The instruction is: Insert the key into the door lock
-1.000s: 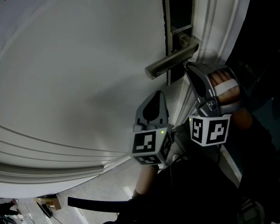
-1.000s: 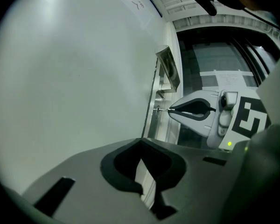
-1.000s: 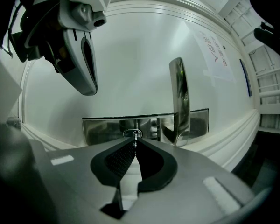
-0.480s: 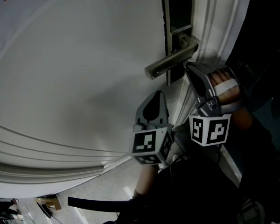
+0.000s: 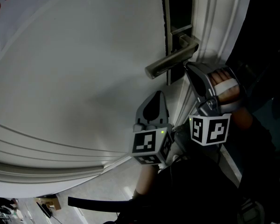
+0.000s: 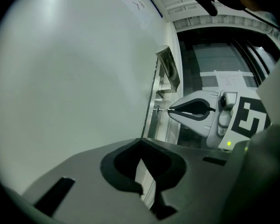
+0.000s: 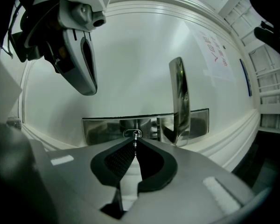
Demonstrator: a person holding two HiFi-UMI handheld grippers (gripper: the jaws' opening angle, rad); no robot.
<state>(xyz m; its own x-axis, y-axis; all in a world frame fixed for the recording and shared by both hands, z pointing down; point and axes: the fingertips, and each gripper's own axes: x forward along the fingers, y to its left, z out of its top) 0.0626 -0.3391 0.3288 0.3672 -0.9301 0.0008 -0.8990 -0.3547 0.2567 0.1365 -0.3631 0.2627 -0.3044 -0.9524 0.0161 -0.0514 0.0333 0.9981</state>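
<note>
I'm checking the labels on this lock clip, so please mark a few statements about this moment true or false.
1. The right gripper has its fingers shut on the key. True.
2. The key's tip is at the keyhole in the metal lock plate. True.
3. The left gripper grips the lever handle. False: it is apart from the handle, and its shut fingers hold nothing.
4. The lever handle is black plastic. False: it is shiny metal.
5. The right gripper presses the handle down. False: it is at the keyhole, beside the handle.
</note>
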